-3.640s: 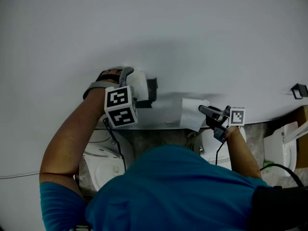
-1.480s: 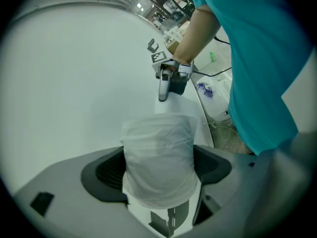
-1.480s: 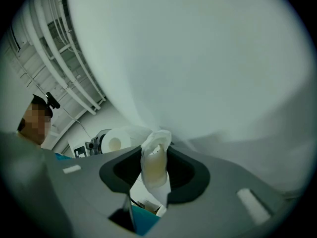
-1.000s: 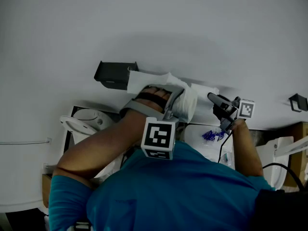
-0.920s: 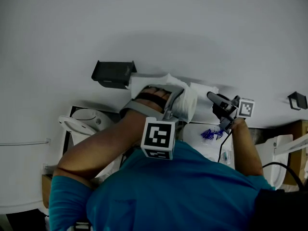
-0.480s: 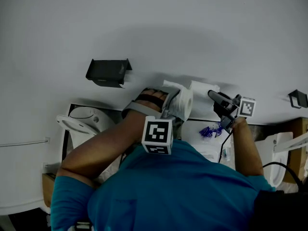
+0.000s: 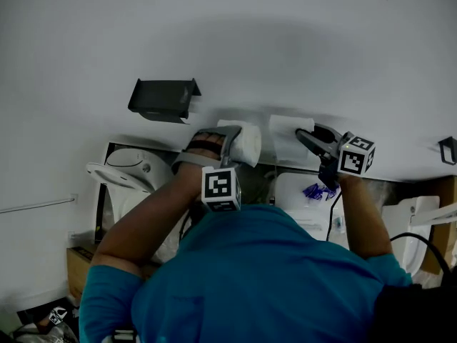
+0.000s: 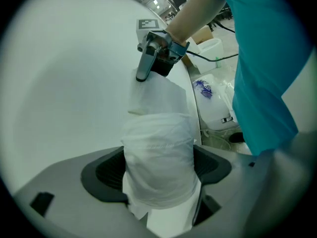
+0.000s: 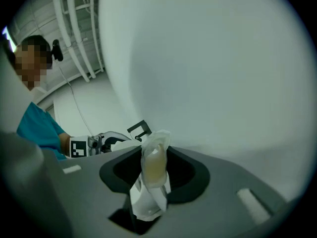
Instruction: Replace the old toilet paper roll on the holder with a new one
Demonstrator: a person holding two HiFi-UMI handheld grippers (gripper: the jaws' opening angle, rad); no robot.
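My left tool, wrist tipped down, was clamped on the roll. My right tool, level beside it, gripped crumpled paper.

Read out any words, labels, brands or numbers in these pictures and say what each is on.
No text is readable.
White package: blue print, too blurred to read.
Marker cube on the left gripper and marker cube on the right gripper: square patterns, no letters.

The black holder juts from the wall with open room around it, a toilet close below.
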